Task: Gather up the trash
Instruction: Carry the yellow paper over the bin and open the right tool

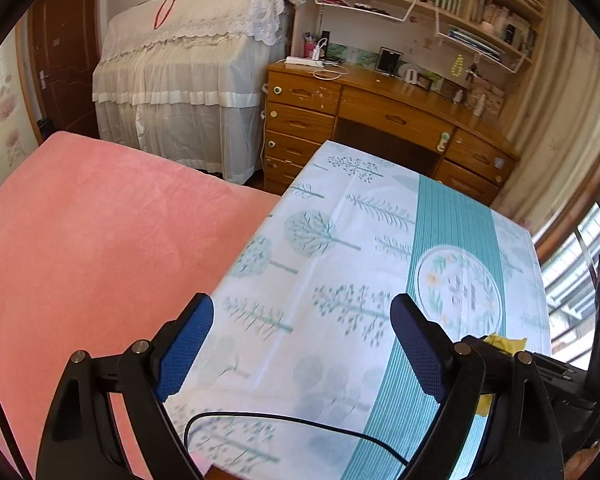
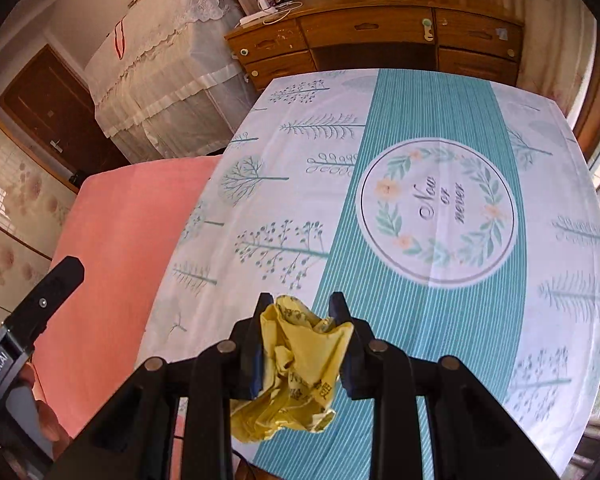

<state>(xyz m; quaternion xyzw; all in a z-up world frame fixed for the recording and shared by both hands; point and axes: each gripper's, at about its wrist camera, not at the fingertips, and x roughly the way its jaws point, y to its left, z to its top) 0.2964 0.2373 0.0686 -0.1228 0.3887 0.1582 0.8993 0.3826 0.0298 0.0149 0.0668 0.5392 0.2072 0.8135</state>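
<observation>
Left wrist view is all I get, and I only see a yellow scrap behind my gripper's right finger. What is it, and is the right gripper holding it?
Observer: It is a crumpled yellow wrapper with dark print on it, and the right gripper is shut on it, lifted clear of the tablecloth.
Operator: Is there more trash on the table?
Observer: None shows in the right wrist view; the cloth's round "Now or never" wreath and the trees around it are bare.
Operator: Can you see my gripper from there?
Observer: Only part of the left gripper's body, at the left edge over the pink bedcover; its tips are out of that view.
</observation>
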